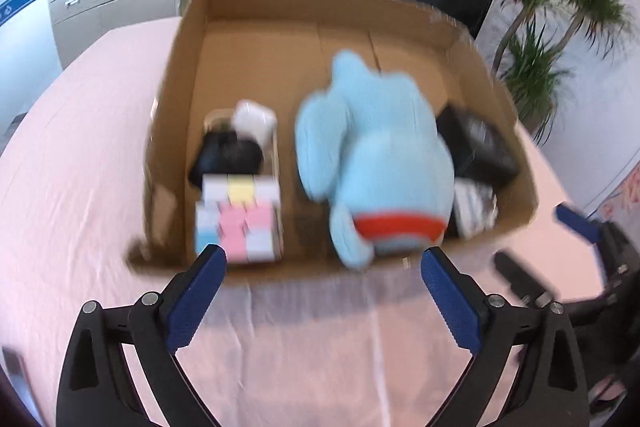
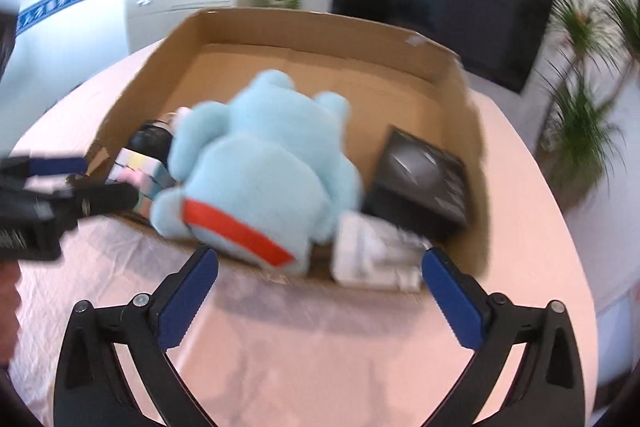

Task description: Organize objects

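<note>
plush toy (image 1: 372, 163) in cardboard box (image 1: 176, 75) | both grippers wide (empty)

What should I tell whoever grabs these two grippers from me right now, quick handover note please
Left gripper: open, holding nothing, in front of the cardboard box.
Right gripper: open, holding nothing, also at the box's near edge.
In the box: blue plush toy in the middle; pastel cube, a black item and a white one on its left; black box and white packet on its right.
Done: these things sit inside the box on the pink tablecloth.
Left: no loose items show in either view; check the table outside them.
</note>
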`<state>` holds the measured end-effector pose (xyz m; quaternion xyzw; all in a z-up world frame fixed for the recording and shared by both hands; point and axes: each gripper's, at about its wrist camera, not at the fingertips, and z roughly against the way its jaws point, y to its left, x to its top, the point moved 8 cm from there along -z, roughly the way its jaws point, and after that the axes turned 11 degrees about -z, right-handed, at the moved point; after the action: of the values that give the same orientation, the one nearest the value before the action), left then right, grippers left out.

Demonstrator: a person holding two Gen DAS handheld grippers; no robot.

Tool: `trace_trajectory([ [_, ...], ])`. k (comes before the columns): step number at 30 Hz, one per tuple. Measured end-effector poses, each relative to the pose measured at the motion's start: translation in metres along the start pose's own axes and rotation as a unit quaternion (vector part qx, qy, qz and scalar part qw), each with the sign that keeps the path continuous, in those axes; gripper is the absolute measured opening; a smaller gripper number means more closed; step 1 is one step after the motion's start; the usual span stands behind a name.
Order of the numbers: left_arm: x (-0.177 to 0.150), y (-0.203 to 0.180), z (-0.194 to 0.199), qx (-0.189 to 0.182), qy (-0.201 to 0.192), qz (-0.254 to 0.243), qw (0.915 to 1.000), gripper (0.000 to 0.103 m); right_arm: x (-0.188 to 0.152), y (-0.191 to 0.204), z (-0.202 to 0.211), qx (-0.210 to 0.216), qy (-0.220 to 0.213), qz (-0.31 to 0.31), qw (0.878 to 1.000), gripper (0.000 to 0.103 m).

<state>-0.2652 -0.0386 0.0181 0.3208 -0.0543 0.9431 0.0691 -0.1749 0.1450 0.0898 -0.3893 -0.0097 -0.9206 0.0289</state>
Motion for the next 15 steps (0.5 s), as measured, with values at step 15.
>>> trace_trajectory([
  [15,-0.084,-0.045,0.015,0.022,-0.003,-0.004,0.9998,0.102,-0.067,-0.05,0.029,-0.007,0.0,-0.069,0.998,0.102],
])
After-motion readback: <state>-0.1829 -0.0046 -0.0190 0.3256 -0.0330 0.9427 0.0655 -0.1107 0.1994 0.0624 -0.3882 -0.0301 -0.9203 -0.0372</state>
